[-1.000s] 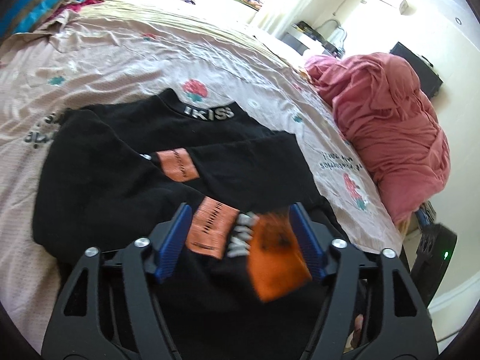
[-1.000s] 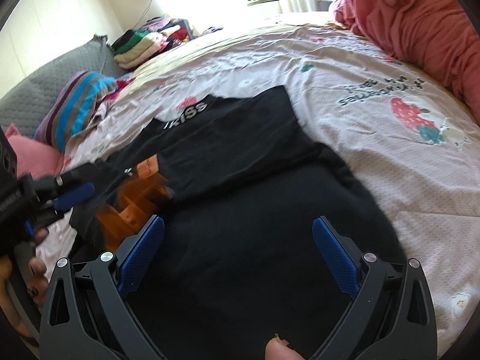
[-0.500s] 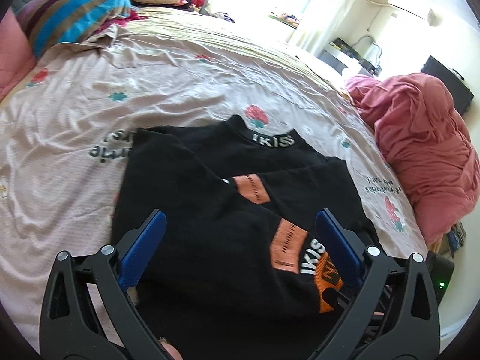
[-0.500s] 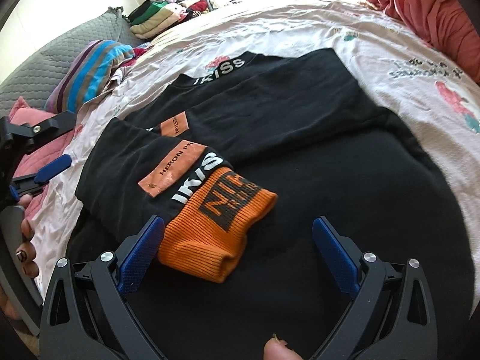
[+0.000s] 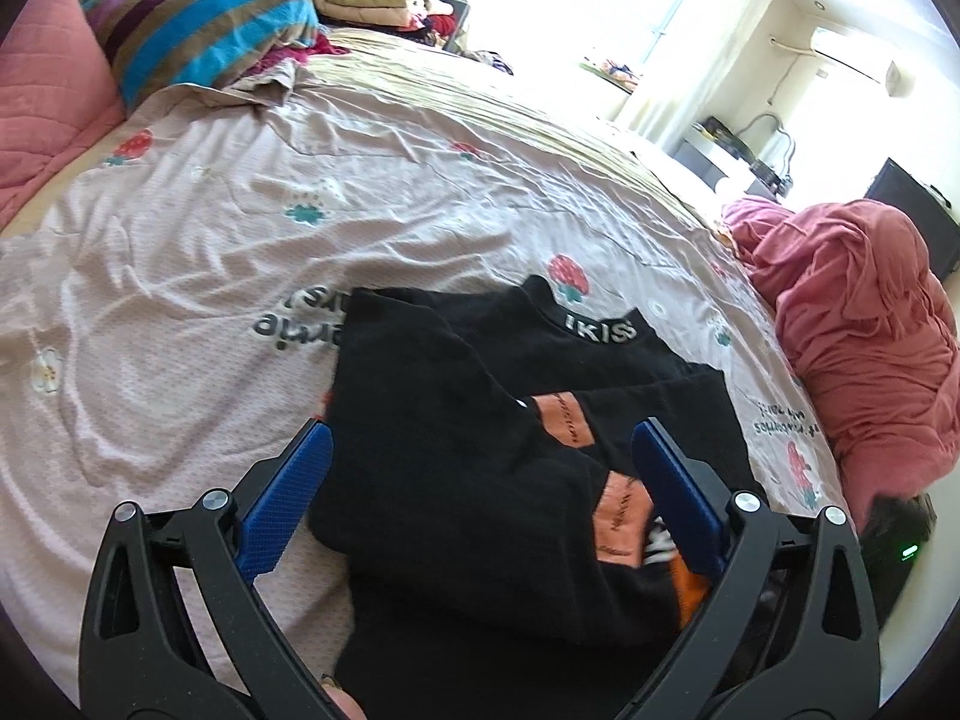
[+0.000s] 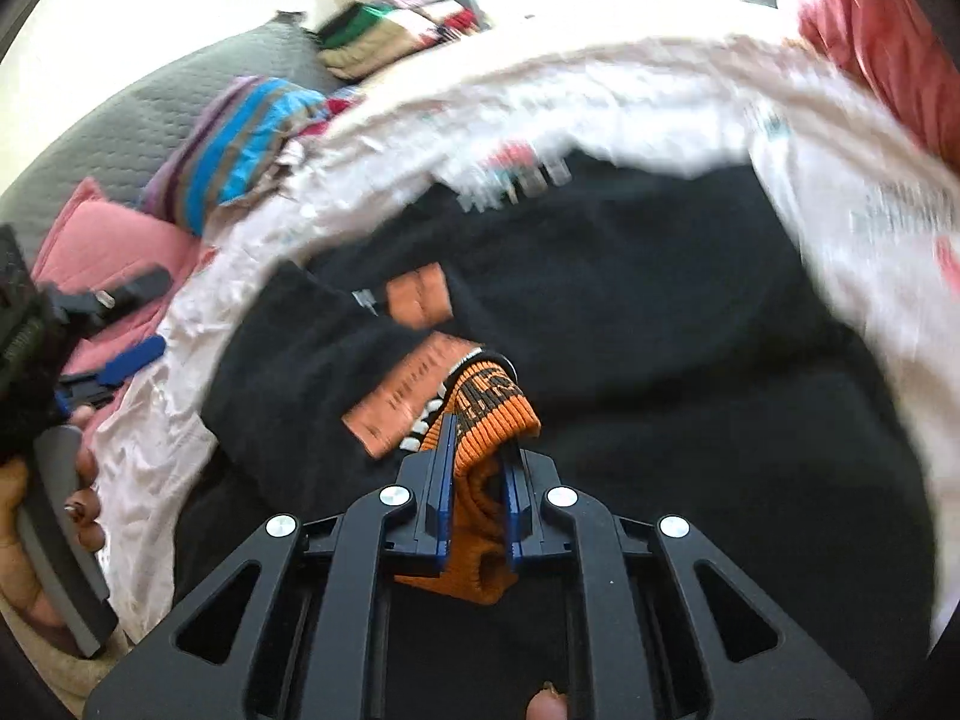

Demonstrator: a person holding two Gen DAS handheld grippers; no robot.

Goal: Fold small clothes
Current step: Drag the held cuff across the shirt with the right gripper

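Right claw [image 6: 477, 441] closing on ribbed orange knit cuff [image 6: 489, 414] of black sweater [image 6: 660, 312]; left claw [image 5: 480, 480] wide, empty. Risk: shallow bite slips, sleeve unfolds near bed's near edge.

Blown-out window [image 5: 678, 6] daylight; right view heavily motion-blurred, perhaps unreadable; fisheye edges warp.

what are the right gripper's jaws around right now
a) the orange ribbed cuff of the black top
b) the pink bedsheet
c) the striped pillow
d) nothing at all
a: in the right wrist view the right gripper has its jaws closing on the orange ribbed cuff of the black top, which bunches up between the blue pads.
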